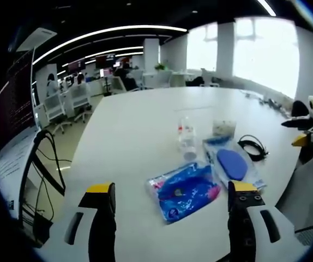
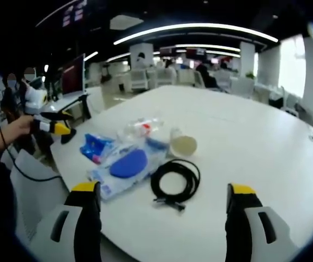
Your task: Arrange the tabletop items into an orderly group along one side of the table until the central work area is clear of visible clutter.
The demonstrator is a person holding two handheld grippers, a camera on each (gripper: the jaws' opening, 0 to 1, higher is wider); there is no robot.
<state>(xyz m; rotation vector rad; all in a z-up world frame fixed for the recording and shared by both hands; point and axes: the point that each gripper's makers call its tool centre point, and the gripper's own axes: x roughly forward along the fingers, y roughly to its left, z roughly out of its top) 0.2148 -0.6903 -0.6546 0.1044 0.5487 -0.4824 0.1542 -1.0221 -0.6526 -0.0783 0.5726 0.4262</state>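
A: The white desk (image 1: 145, 125) carries all the items in one loose cluster near its edge. Why does it look so?

B: It seems they are waiting to be arranged; nothing is lined up yet. The biggest is the blue-and-pink packet (image 1: 186, 190), lying flat, its long axis slanting across the left gripper view. Touching it is the clear bag with a blue oval pad (image 2: 128, 164), also flat, with its long axis running toward the desk edge.

A: And the smaller ones?

B: The clear bottle (image 1: 187, 137) lies on its side in the right gripper view, pointing roughly toward the far chairs. Just beside it stands a small cup (image 2: 182, 145), tipped so its mouth faces the camera. The black cable (image 2: 174, 181) is coiled in a ring, near the bag.

A: The grippers?

B: The left gripper (image 1: 173, 199) has its jaws wide apart and holds nothing. The right gripper (image 2: 164, 202) is likewise spread wide and empty, hovering before the cable, probably to start there.
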